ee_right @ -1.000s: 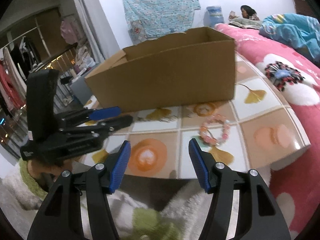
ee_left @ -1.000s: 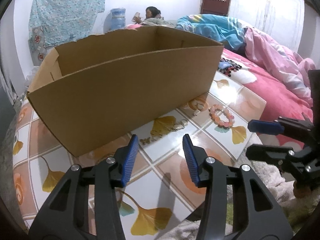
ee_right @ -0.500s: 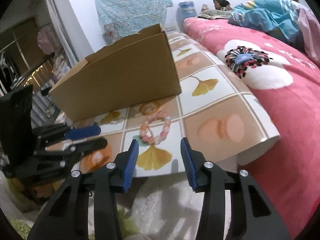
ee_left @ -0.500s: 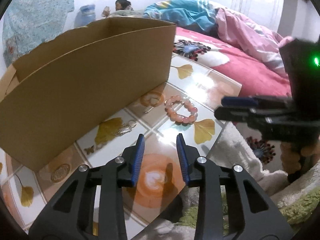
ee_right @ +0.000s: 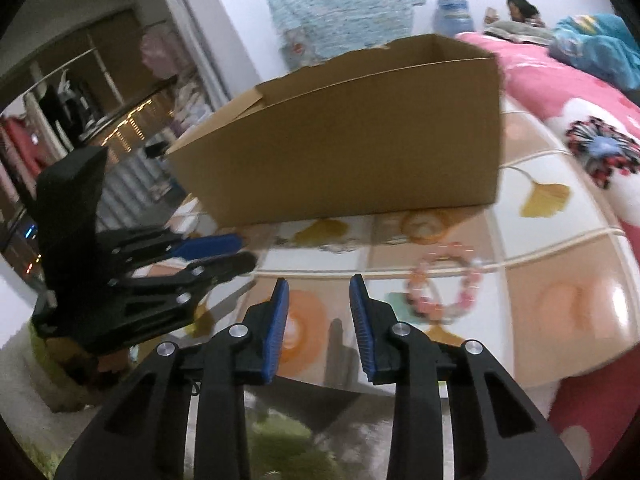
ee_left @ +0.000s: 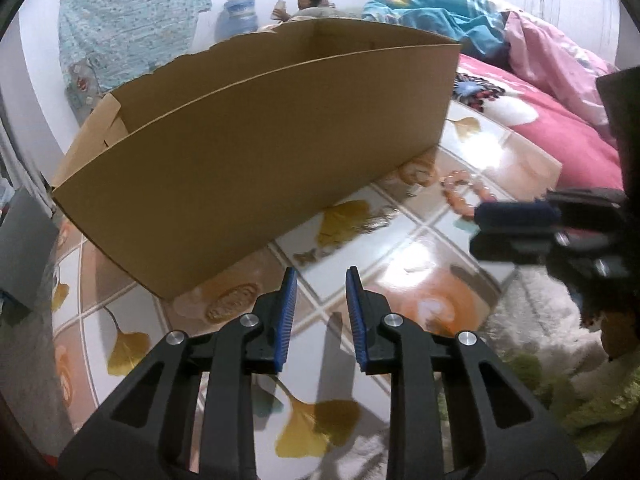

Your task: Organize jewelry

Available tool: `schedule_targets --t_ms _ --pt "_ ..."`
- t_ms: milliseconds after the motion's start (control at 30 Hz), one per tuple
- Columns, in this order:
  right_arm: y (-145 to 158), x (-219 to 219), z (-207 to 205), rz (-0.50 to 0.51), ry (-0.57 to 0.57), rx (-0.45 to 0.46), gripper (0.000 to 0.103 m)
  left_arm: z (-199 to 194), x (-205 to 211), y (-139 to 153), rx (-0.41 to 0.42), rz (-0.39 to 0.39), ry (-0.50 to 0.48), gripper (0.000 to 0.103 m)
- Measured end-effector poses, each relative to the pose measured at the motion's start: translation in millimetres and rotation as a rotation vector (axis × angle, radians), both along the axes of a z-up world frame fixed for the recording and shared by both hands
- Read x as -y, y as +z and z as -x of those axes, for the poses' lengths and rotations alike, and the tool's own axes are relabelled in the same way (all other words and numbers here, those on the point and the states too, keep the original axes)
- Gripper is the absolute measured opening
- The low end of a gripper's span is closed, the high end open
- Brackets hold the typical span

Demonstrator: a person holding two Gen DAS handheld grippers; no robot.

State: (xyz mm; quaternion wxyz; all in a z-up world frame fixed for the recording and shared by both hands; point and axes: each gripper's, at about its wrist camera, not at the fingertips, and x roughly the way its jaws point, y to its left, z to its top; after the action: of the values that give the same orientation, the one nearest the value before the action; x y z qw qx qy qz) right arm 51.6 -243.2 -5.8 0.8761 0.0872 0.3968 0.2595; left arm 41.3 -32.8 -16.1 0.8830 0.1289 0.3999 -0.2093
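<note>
pink bead bracelet (ee_right: 443, 282) lies right of right tongs (ee_right: 319, 289), untouched.

Left gripper (ee_left: 320, 286) angled downward, jaws just been closing to a narrow gap with nothing between them. Right gripper (ee_right: 319, 293) likewise tilted down, jaws just been closing, empty, beside the left.

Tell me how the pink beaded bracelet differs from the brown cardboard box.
The pink beaded bracelet is a small ring of round beads; the brown cardboard box is a large, straight-walled container.
The bracelet lies flat on the tiled board; the box stands upright with its top open.
The bracelet sits nearer the tools, the box behind it.
Both rest on the same board, and neither is held.
</note>
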Motion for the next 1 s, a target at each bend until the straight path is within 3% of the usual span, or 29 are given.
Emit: schedule_targets --t_ms 400,600,833,1000 --pt "-5 -12 -4 0.031 -0.025 -0.032 0.031 -43 -6 -15 -0.058 0.004 -0.072 0.024" --pt "-6 -13 -9 0.035 -0.03 -0.037 0.031 -46 3 -15 -0.072 -0.019 -0.131 0.012" --pt "-1 -10 -8 0.039 -0.045 -0.014 0.031 -42 1 -16 -0.064 0.004 -0.108 0.011" --pt "4 -26 -14 0.047 0.011 0.015 0.031 -34 -17 -14 -0.053 0.04 -0.051 0.011"
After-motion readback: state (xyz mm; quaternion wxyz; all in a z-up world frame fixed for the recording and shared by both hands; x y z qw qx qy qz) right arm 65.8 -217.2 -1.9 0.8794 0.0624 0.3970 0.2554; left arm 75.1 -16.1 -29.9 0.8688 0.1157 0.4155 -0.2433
